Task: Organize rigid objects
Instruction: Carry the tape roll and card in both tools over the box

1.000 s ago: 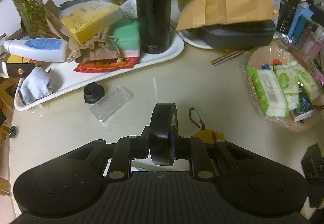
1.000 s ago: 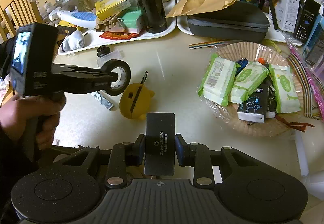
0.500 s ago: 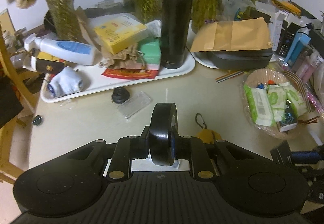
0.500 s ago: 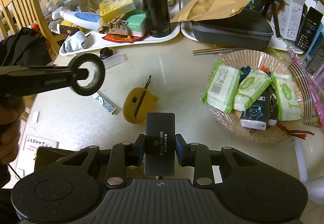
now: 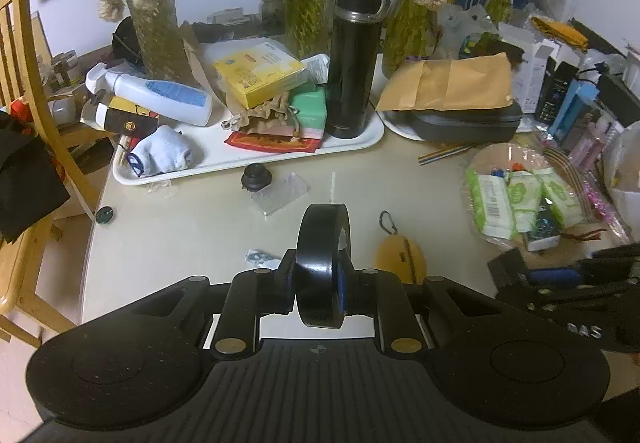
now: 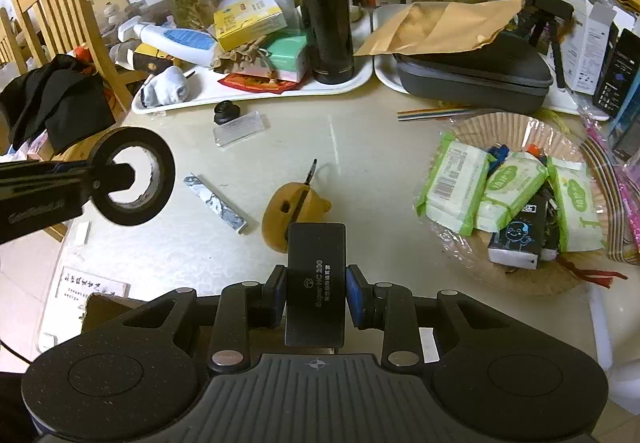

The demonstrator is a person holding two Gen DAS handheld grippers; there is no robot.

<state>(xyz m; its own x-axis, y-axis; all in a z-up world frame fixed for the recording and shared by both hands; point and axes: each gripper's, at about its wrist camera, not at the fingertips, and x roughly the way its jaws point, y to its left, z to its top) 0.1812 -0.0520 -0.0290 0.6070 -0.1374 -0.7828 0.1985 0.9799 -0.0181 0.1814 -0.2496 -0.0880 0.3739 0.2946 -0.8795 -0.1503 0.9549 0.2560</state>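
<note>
So, notes on this moment:

1. Left gripper (image 5: 320,285) was clamped on a black tape roll (image 5: 323,267), pads pinching the roll's flat sides so it stood on edge between the fingers. The right wrist view showed the same roll (image 6: 134,175) held clear above the table's left edge.
2. Right gripper (image 6: 316,297) was clamped on a flat black box (image 6: 316,283), fingers tight on its long sides, box pointing forward over the table (image 6: 360,171).
3. Judgement: both items were in carry, drop-off not yet chosen. The white tray (image 5: 248,161) looked like the likely home for rigid stuff.
4. To do it well: keep the squeeze constant. The roll would likely run off if set down on its rim, so lay it flat before letting go. The box was a flat slab and should sit stable on its broad face.
5. Free tray room was thin: a bare strip along the front lip, between the sock (image 5: 166,157) and the black flask (image 5: 352,59). The rest was stacked.
6. Obstacles on the table ahead: yellow pouch (image 6: 294,213), silver bar (image 6: 216,203), clear case (image 6: 240,129), black knob (image 6: 226,111). Open table lay in the middle, right of these.
7. The paper basket (image 6: 520,275) on the right was full of wipes packs, so skip it.
8. The left gripper sat near the table edge, with a chair (image 6: 52,15) just beyond; swing inward, not outward.
</note>
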